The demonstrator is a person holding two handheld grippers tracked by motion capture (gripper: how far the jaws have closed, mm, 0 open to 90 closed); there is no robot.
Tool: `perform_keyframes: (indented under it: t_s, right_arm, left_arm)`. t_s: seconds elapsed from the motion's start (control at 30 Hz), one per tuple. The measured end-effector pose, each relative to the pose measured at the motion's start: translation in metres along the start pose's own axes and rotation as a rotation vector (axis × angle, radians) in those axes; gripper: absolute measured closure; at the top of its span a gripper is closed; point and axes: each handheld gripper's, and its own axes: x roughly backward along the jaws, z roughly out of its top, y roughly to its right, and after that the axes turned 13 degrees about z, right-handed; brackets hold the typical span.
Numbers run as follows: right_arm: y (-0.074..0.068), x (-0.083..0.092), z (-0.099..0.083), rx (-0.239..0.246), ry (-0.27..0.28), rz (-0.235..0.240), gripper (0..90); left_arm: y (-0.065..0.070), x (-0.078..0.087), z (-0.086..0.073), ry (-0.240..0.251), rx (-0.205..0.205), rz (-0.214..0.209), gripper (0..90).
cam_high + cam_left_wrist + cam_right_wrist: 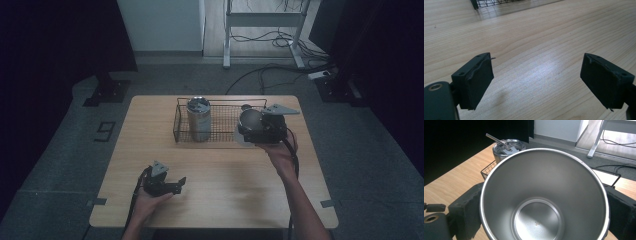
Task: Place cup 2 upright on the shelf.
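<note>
My left gripper rests low near the table's front edge, jaws apart with nothing between them. My right gripper clamps a steel cup at the wire basket's right end. I'd lower it upright, clear of the lidded tumbler beyond.

Steel cup: lower rim cut off by the bottom edge of the right gripper view; outer wall hidden behind its own mouth. A small stamped mark on the cup floor is too small to read. Right gripper: pads mostly hidden behind the cup. Wire basket: just one corner inside the top edge of the left gripper view. Lidded tumbler: lower body hidden by the cup. Dark surroundings in the high view: no detail discernible.
</note>
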Motion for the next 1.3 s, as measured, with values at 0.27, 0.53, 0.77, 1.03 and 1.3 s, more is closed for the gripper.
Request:
perform_keyframes:
  t_s: [0.27,0.53,0.77,1.03,1.3]
  right_arm:
    - [0.004,-0.004,0.007,-0.002,-0.011,0.006,5.8]
    - [0.012,-0.012,0.014,-0.008,-0.023,-0.015,5.9]
    - [0.021,-0.022,0.016,-0.029,-0.034,-0.018,5.8]
    - [0.031,-0.035,0.018,-0.040,-0.061,-0.037,5.8]
    - [0.038,-0.042,0.019,-0.049,-0.063,-0.044,5.9]
  left_arm:
    - [0.001,-0.001,0.000,-0.006,-0.003,0.001,11.3]
    - [0.001,-0.001,0.000,-0.004,-0.004,-0.001,11.3]
    - [0.000,0.000,0.000,-0.002,0.001,-0.005,11.3]
    - [-0.001,0.000,-0.001,-0.004,0.001,-0.009,11.3]
    - [-0.001,-0.001,-0.001,-0.006,0.001,-0.009,11.3]
